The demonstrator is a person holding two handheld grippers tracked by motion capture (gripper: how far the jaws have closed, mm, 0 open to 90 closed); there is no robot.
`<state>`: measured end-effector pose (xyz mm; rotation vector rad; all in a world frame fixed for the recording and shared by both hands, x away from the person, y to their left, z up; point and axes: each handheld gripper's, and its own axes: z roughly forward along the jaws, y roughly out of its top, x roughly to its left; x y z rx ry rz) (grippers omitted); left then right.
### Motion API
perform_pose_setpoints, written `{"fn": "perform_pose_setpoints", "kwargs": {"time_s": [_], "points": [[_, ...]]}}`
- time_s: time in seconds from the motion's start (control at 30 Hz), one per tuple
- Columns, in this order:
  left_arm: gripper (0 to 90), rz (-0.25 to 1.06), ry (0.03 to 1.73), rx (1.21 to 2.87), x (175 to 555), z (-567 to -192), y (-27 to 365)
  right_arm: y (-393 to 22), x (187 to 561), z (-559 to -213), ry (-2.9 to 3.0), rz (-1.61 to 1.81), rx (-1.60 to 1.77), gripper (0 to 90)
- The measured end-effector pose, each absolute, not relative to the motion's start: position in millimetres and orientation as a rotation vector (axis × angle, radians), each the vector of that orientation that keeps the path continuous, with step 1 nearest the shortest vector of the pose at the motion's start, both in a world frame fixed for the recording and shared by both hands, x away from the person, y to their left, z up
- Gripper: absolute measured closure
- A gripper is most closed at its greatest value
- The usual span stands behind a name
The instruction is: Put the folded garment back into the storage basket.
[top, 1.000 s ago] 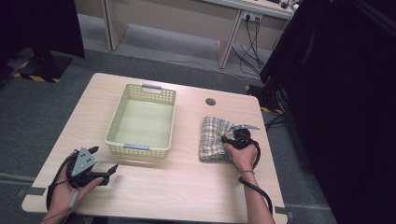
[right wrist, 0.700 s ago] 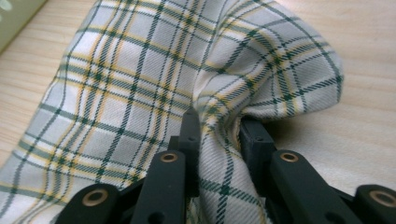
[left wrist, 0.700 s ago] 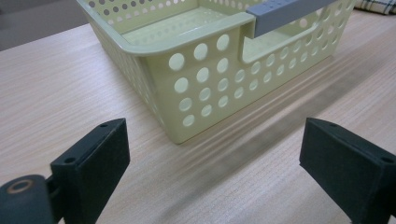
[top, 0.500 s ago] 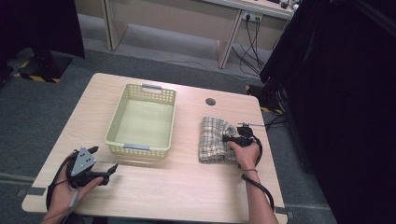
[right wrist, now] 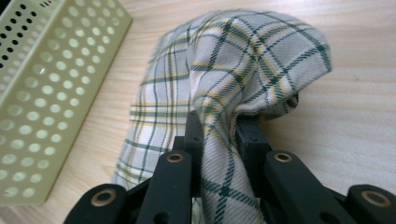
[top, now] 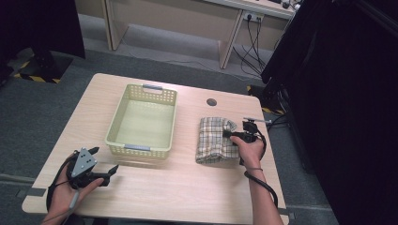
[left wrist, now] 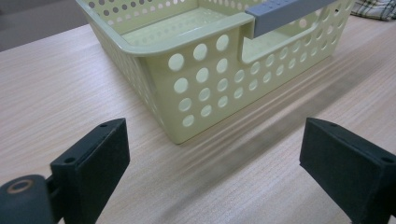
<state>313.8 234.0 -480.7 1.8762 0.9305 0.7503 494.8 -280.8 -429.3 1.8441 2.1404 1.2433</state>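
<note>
Two hand-held grippers are working over the pale wooden worktop (top: 178,187), one in each of the person's hands. The right hand-held gripper (top: 231,134) is clamping a fold of the plaid cloth (top: 213,140); its jaws have just been closing, and in the right gripper view they are pressing together on the fabric, which is bunching up between them and doming into a raised hump just beyond the fingertips (right wrist: 194,133). The rest of the cloth is lying on the worktop at the right side of the table, just beside the yellow-green perforated basket (top: 143,119) but apart from it, and how much of the cloth is actually lifting clear of the surface is hard to judge from above. The basket is sitting upright near the middle of the worktop, with a grey handle (top: 153,87) at its far end and another at its near end. The left hand-held gripper (top: 104,161) is resting low at the near left corner of the worktop, its jaws standing wide apart with nothing between them; in the left gripper view its two black pads (left wrist: 95,158) are framing the near corner of the basket, well short of touching it. A small dark round hole (top: 211,101) is showing in the worktop beyond the cloth.
</note>
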Motion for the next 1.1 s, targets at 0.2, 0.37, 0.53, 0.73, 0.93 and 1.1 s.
{"fn": "perform_pose_setpoints", "kwargs": {"time_s": [0.2, 0.37, 0.53, 0.73, 0.93, 1.1], "points": [[8.0, 0.75, 0.93, 1.876, 314, -481, 234, -271, 495, -412, 2.16, 1.278, 1.816, 78.3], [8.0, 0.751, 0.928, 1.876, 314, -481, 234, -260, 495, -397, 2.181, 1.279, 1.778, 78.3], [8.0, 0.751, 0.927, 1.877, 314, -481, 234, -253, 496, -389, 2.185, 1.287, 1.765, 78.3], [7.9, 0.75, 0.926, 1.876, 314, -481, 234, -243, 499, -375, 2.194, 1.309, 1.747, 78.3], [7.9, 0.751, 0.926, 1.877, 314, -481, 234, -237, 501, -366, 2.196, 1.315, 1.729, 78.3], [8.0, 0.75, 0.927, 1.876, 314, -481, 234, -230, 504, -355, 2.184, 1.333, 1.72, 78.2]]}}
